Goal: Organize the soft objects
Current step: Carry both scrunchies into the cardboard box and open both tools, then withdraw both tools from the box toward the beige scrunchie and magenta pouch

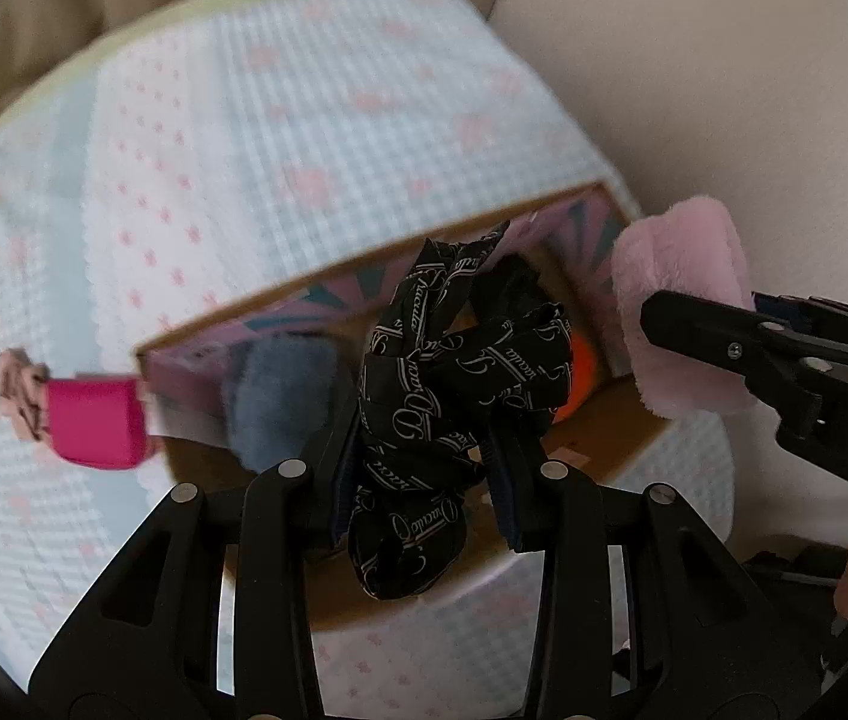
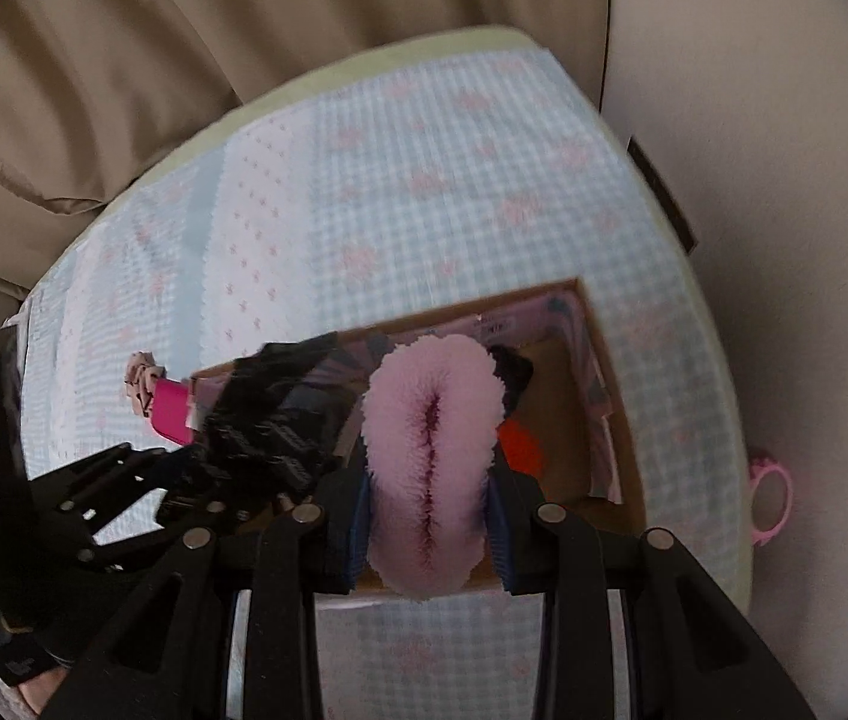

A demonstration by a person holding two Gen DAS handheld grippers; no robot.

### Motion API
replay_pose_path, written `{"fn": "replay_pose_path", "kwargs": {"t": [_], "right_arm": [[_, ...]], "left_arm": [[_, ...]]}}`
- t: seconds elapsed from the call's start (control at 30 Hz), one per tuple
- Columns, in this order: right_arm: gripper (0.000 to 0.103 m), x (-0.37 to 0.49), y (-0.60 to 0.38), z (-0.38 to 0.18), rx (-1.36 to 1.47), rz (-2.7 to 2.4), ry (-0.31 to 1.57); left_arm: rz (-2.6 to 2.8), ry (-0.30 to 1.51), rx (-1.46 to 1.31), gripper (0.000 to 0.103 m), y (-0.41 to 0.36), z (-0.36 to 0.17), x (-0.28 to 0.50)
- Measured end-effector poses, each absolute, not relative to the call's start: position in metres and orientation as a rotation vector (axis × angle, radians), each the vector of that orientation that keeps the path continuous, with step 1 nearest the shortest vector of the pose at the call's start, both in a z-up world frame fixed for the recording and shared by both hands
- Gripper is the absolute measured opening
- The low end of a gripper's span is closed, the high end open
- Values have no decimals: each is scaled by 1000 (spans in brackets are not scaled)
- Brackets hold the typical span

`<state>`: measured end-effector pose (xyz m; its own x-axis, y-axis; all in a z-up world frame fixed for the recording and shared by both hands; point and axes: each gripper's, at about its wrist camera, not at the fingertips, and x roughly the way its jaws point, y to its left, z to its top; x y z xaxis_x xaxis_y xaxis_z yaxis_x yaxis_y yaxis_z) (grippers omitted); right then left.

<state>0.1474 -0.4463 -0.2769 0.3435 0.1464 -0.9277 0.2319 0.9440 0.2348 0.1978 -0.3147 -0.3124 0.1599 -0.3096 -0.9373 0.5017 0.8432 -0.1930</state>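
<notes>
- Landmark: open cardboard box [image 1: 616, 420] lying on a bed with a blue checked cover [image 1: 304, 150].
- Left tongs [image 1: 424, 480] clamped on a crumpled black printed cloth [image 1: 424, 396], held above the box's near side.
- Right tongs [image 2: 430, 516] squeezed onto a fluffy pink item [image 2: 430, 450], pinched from both sides, over the box's near edge.
- Inside the box: a grey-blue fuzzy item [image 1: 280, 396] at the left end, something orange [image 2: 520, 450] toward the right.
- Bright pink item [image 1: 97, 420] with a pale patterned scrunchie [image 1: 19, 393] lies on the cover just outside the box's left end.
</notes>
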Motion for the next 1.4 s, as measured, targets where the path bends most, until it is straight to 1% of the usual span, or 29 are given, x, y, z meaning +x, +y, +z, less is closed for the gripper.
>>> {"fn": "replay_pose_path", "kwargs": {"t": [0.23, 0.43, 0.47, 0.5, 0.53, 0.57, 0.6, 0.67, 0.83, 0.93, 1.1, 1.4], "right_arm": [[30, 167, -462, -332, 495, -33, 1308], [30, 173, -466, -346, 543, -36, 1334], [30, 174, -466, -347, 551, -37, 1332], [34, 176, -466, -347, 563, -26, 1329], [41, 179, -466, -349, 571, -10, 1327], [60, 180, -465, -348, 572, -2, 1323], [82, 181, -465, -347, 565, -6, 1318], [102, 181, -464, -346, 557, -6, 1310], [102, 169, -471, -342, 572, -56, 1299], [102, 162, -474, -334, 597, -63, 1255], [102, 152, -469, -311, 551, -75, 1174], [102, 139, -442, -270, 468, -41, 1146]], "left_arm": [[-570, 1438, 240, 33, -330, -377, 204], [-564, 1464, 329, 33, -332, -392, 205], [-563, 1464, 338, 37, -333, -391, 206], [-565, 1460, 340, 53, -332, -390, 206], [-564, 1456, 340, 67, -332, -387, 206], [-561, 1455, 345, 99, -332, -386, 206], [-563, 1461, 345, 103, -331, -385, 206], [-565, 1455, 342, 103, -327, -380, 204], [-564, 1458, 317, 103, -309, -365, 201], [-551, 1449, 300, 103, -300, -356, 202], [-543, 1408, 277, 103, -286, -335, 198], [-544, 1325, 246, 103, -268, -292, 181]]}}
